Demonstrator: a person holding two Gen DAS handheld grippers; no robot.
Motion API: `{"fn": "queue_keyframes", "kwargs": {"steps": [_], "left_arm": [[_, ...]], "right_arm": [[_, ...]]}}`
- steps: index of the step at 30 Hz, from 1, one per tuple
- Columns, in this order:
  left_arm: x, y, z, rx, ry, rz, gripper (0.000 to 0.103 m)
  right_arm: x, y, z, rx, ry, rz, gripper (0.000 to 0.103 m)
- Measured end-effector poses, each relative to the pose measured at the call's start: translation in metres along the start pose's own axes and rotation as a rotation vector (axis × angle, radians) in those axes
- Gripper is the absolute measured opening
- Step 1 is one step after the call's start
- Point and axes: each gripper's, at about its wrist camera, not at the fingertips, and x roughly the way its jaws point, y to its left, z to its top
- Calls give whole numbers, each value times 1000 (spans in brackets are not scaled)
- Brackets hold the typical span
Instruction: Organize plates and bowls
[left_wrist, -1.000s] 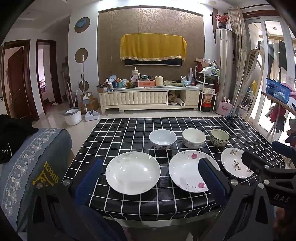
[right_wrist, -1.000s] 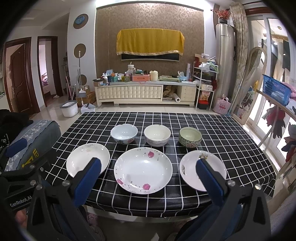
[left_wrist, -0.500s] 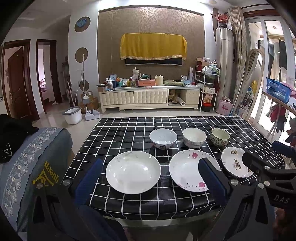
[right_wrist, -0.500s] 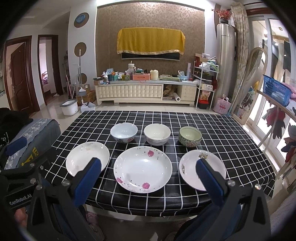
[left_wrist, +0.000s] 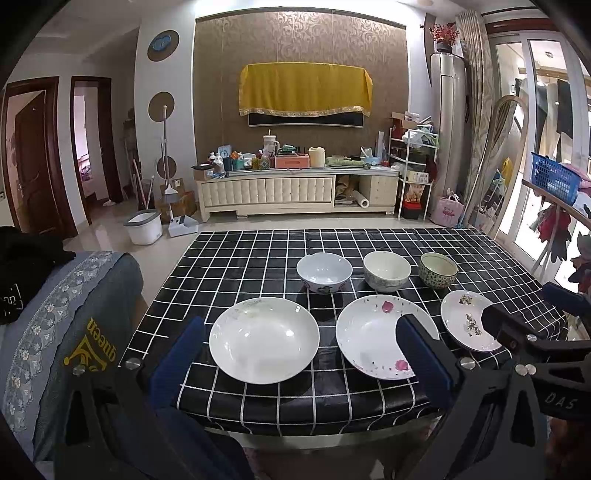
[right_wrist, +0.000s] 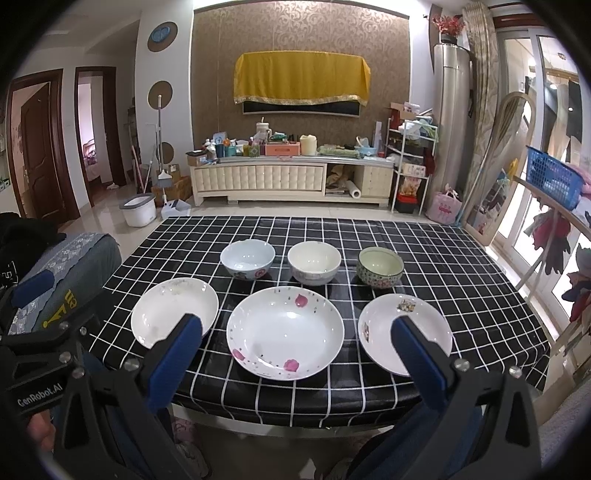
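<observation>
Living-room table (right_wrist: 443, 258) with a checked cloth: three plates (right_wrist: 284, 332) along its near edge, three bowls (right_wrist: 314, 262) just behind. Both grippers (left_wrist: 299, 347) (right_wrist: 295, 343) hover wide open, empty. Glazed ware looks stiff, slippery, breakable; pinch each rim.

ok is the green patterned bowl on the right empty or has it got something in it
Empty: the green patterned bowl stands upright on the table, and the right wrist view shows only its bare pale inside.

On the black checked-cloth bench (right_wrist: 461, 266), 3 round ceramic bowls (right_wrist: 314, 263) stand in a row behind 3 white round plates (right_wrist: 284, 332).
</observation>
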Motion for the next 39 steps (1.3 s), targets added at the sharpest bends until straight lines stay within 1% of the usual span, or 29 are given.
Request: {"fn": "queue_keyframes", "kwargs": {"steps": [18,20,24,27,33,37,39], "left_arm": [[-2,-3,1,12,-12,-2,102],[-1,-4,1,24,-19,7,102],[1,-3,3,17,-20,-2,102],[5,-2,8,19,-23,14,102],[23,18,17,-42,5,23,103],[35,32,20,-67,15,25,103],[42,39,22,-73,17,38,103]], "right_arm": [[-2,-2,3,-2,-4,-5,103],[-1,-2,4,-3,-4,-8,103],[2,-3,9,-9,-4,-10,103],[6,-1,15,-19,-11,-14,103],[22,8,27,-38,-9,-1,103],[40,20,36,-58,5,20,103],[51,27,40,-67,16,36,103]]}}
